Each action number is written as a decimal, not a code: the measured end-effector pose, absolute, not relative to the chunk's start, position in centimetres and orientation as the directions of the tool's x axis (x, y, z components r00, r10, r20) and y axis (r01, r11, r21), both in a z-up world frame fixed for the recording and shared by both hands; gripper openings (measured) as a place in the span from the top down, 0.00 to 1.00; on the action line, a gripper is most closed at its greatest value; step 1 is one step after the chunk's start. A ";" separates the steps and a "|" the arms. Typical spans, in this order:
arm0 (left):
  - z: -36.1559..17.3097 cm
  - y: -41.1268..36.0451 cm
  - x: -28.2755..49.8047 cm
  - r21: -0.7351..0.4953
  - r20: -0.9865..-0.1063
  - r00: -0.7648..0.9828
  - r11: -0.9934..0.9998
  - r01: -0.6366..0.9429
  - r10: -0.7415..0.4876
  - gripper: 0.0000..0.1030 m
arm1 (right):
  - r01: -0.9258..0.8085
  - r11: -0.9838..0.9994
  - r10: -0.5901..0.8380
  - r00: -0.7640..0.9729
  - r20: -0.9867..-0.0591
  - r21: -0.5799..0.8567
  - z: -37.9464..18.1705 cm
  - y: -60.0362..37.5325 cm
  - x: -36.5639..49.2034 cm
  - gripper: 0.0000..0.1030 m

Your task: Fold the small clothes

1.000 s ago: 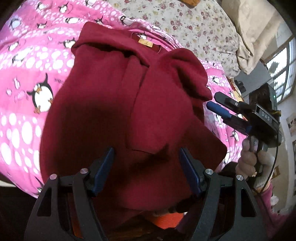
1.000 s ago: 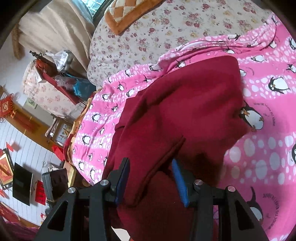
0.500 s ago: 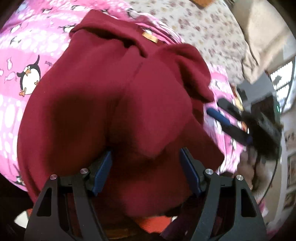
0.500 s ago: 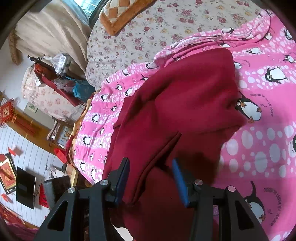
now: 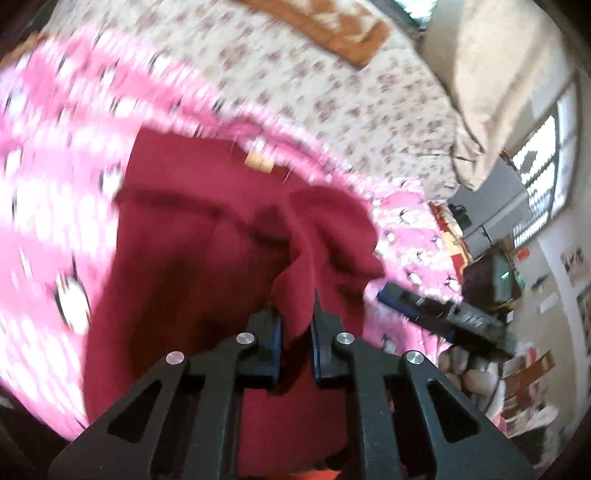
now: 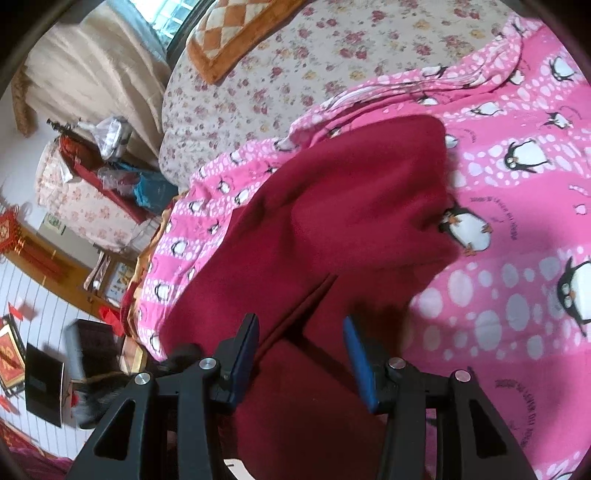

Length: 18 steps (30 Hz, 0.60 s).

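Red garment (image 5: 192,280) lies on the penguin blanket (image 5: 55,177) on the bed; left gripper (image 5: 297,325) has just closed, fingers clamped on a pinched fold; right gripper (image 6: 301,354) fingers apart over the hem; lift evenly, keeping the fold edge straight.

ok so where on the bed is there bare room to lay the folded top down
Free: penguin blanket right of the maroon garment, and the floral sheet between blanket edge and checked cushion. Crowded: the near edge, where both grippers work the cloth.
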<state>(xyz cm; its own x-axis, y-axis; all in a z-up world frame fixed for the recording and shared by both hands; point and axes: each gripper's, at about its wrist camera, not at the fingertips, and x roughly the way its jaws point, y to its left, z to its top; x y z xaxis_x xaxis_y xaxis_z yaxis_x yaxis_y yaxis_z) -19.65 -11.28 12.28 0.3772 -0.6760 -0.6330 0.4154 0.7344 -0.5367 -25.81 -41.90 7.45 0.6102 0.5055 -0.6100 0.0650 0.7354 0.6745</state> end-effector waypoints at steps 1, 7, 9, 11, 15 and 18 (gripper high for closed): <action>13.4 -11.4 -18.9 -0.530 -0.625 0.386 0.732 0.429 -0.678 0.91 | 0.070 0.734 0.501 0.616 -0.608 0.676 7.5 -42.2 -25.7 0.56; 21.9 -13.2 -12.6 -0.461 -0.563 0.457 0.721 0.517 -0.689 0.91 | 0.085 0.785 0.437 0.625 -0.646 0.613 8.0 -42.6 -25.1 0.56; 24.4 -14.1 -11.2 -0.439 -0.541 0.482 0.720 0.537 -0.689 0.91 | 0.064 0.814 0.432 0.598 -0.675 0.578 7.7 -41.7 -24.5 0.56; 26.5 -14.6 -10.0 -0.427 -0.522 0.499 0.718 0.549 -0.692 0.91 | 0.039 0.810 0.462 0.572 -0.678 0.585 7.4 -41.2 -24.0 0.56; 29.6 -15.3 -8.1 -0.399 -0.485 0.539 0.723 0.564 -0.689 0.91 | 0.002 0.779 0.524 0.547 -0.653 0.627 6.7 -40.3 -22.4 0.56; 29.8 -14.5 -6.3 -0.400 -0.491 0.563 0.746 0.532 -0.664 0.91 | 0.057 0.805 0.452 0.586 -0.673 0.590 6.5 -41.7 -20.4 0.56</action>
<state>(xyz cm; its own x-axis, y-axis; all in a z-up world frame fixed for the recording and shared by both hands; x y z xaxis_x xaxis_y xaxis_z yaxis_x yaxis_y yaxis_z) -6.31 -14.46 29.79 0.5630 -0.6644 -0.4915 0.5321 0.7465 -0.3996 -20.42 -41.69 6.49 0.5863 0.4515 -0.6726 0.0572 0.8051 0.5904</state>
